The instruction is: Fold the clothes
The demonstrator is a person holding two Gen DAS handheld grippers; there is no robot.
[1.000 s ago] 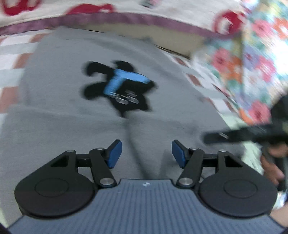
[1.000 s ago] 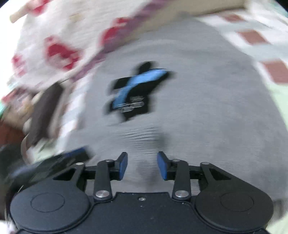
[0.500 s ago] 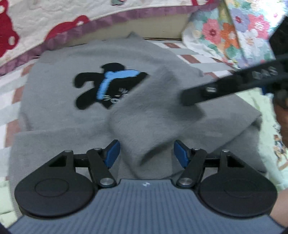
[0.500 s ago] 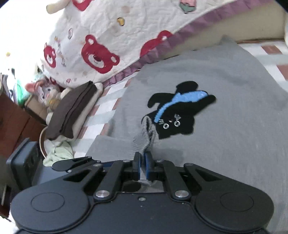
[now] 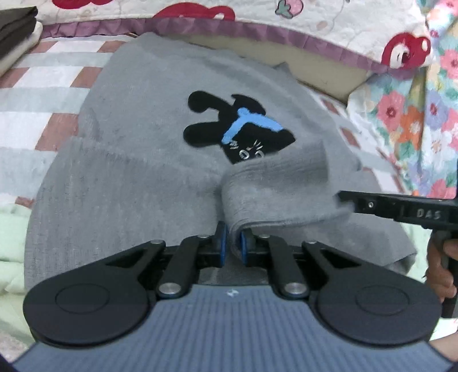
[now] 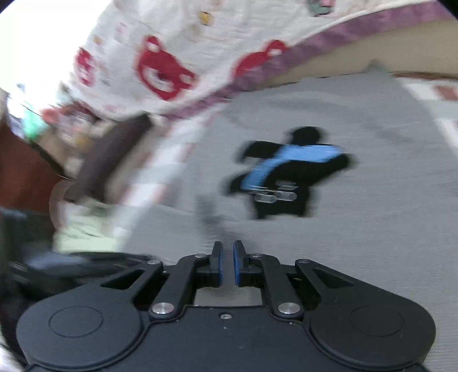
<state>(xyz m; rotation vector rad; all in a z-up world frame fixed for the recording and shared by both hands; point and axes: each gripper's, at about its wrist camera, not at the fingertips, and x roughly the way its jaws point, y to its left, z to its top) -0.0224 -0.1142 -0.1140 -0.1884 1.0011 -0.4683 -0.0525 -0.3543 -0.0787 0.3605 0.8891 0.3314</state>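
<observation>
On bed (image 5: 43, 94), checked sheet: grey sweater (image 5: 137, 177), spread front-up, black cat print (image 5: 229, 131) showing, far edge near bear-print quilt (image 5: 315, 17). One grey flap (image 5: 283, 186) lifted and rolled over toward print, covering its lower corner. Stage, by judgement: fold partly made, flap carried inward but not laid flat; remainder of garment lying open, further folds and smoothing left. Left gripper (image 5: 234, 243) low at near edge of flap, jaws closed on cloth pinched between blue pads (image 5: 220, 243). Right gripper (image 6: 227, 263) low over grey fabric, view motion-blurred; jaws nearly together with narrow gap, nothing visibly between them, though from left view its tip (image 5: 352, 200) reaches flap's right edge. Holding hand (image 5: 440, 271) visible at right margin. Dark folded pile (image 5: 14, 25) at far left.
</observation>
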